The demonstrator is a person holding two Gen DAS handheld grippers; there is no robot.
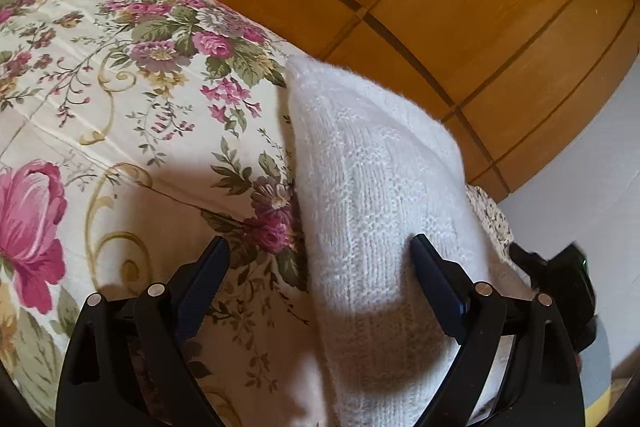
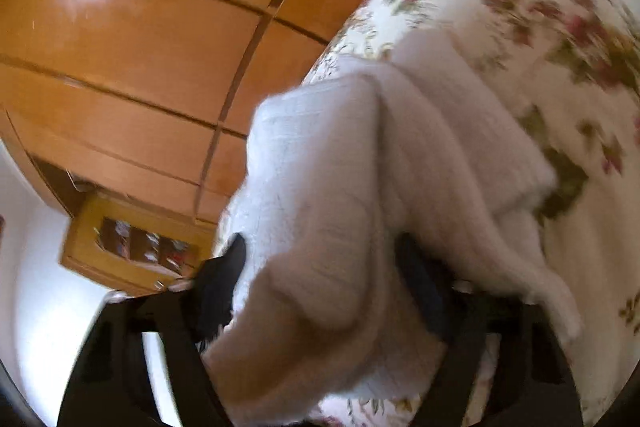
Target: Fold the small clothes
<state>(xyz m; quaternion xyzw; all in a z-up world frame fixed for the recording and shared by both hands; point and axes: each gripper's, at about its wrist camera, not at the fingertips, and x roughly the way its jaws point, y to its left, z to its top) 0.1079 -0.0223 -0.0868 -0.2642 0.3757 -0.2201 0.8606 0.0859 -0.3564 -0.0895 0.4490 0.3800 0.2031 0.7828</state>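
Observation:
A white knitted garment [image 1: 372, 179] lies on the floral bedspread [image 1: 120, 87] near the bed's edge. My left gripper [image 1: 320, 247] is open above it; its right finger [image 1: 436, 275] rests over the knit, its left finger [image 1: 204, 275] over the bedspread. In the blurred right wrist view the same white garment [image 2: 340, 207] is bunched between the fingers of my right gripper [image 2: 324, 267], which stand wide apart around it. The other gripper's black body [image 1: 560, 291] shows at the right edge of the left wrist view.
A wooden wardrobe with dark grooves [image 1: 460, 7] stands behind the bed, also in the right wrist view [image 2: 140, 47]. A small wooden shelf unit [image 2: 132, 247] and a white wall [image 1: 600, 155] lie beyond the bed edge.

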